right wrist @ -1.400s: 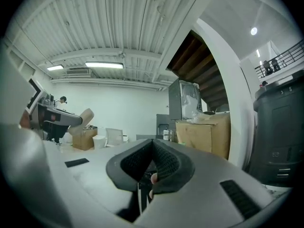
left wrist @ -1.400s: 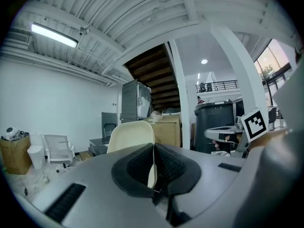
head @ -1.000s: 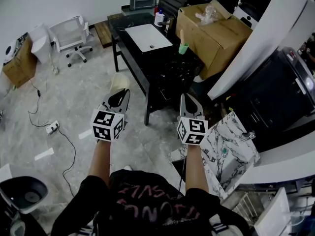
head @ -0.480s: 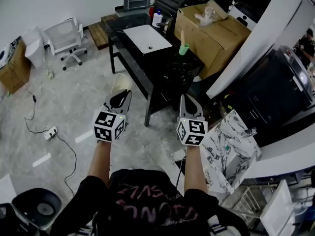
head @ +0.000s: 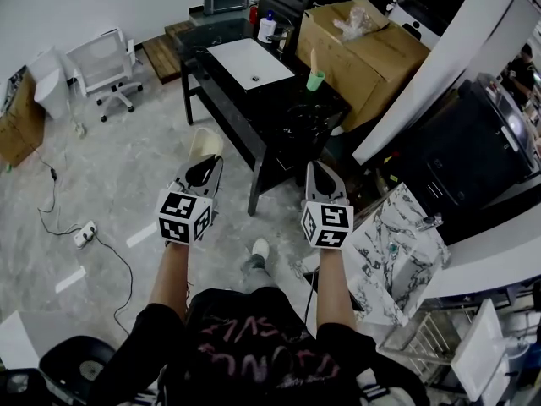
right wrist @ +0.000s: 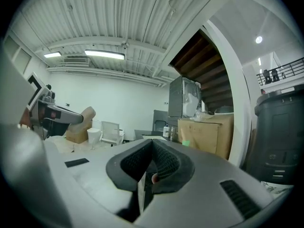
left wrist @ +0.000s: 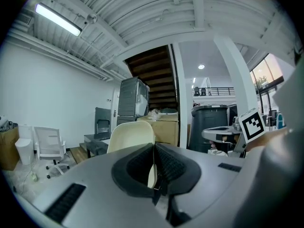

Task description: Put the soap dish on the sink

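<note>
A cream soap dish [head: 205,145] sticks out beyond my left gripper [head: 203,169], which is shut on its edge. The left gripper view shows the dish [left wrist: 130,137] standing on edge between the pads of that gripper [left wrist: 153,167]. My right gripper [head: 319,176] is held level beside the left one, shut, with nothing in it; its jaws [right wrist: 151,151] meet. The white rectangular sink [head: 251,63] is set in a black table [head: 254,125] ahead, well beyond both grippers. I am standing on the floor short of that table.
On the table stand a green cup [head: 314,81] and a soap bottle [head: 265,29]. A big cardboard box [head: 363,49] sits to its right. A marble slab [head: 385,256] leans at lower right. A white chair [head: 110,62] and floor cables [head: 118,244] lie left.
The table and sink have drawn slightly nearer and a foot now shows below the grippers. Both grippers keep the same pose, the left still shut on the dish.
</note>
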Demonstrator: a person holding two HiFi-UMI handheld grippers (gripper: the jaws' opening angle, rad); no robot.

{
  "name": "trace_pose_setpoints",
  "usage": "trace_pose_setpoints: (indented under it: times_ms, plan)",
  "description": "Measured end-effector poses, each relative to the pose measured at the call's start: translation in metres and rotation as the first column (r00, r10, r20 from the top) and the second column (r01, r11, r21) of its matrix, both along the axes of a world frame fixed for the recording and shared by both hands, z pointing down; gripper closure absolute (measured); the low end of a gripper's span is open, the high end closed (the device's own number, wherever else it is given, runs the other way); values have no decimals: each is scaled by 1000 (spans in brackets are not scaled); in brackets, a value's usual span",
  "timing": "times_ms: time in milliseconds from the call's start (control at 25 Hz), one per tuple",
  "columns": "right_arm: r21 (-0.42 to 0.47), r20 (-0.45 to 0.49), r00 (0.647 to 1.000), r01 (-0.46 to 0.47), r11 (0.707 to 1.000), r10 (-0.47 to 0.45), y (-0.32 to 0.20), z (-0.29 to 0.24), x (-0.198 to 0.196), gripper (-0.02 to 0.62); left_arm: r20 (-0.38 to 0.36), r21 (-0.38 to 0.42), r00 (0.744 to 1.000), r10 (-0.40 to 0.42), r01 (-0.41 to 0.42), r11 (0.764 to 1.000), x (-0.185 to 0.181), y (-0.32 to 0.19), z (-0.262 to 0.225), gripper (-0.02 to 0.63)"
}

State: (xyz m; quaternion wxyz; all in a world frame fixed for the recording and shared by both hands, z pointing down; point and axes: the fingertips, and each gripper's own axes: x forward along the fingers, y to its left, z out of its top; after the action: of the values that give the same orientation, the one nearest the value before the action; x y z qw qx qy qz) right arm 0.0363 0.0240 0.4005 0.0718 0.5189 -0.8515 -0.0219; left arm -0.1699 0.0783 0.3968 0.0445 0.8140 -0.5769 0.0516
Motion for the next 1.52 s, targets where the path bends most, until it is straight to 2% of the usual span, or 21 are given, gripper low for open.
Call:
trace_pose_setpoints:
  times_ms: [400, 800, 1080, 1520]
  plan:
    - [-4, 2, 1000, -15, 1000, 15, -33, 9, -9, 581, 17, 7, 1000, 19, -20, 1000, -11, -40, 3, 581]
    - [-25, 8, 999, -42, 999, 42, -92, 26, -6, 581, 35, -25, 998, 51, -50, 998, -7, -99, 22, 581]
    - [-42, 20, 999, -49, 998, 50, -153, 33, -12, 581, 36, -62, 998, 52, -49, 997, -13, -153, 38, 581]
    - [-42, 17, 999, -38, 998, 38, -277, 35, -6, 581, 39, -85, 998, 45, -42, 995, -6, -279, 42, 581]
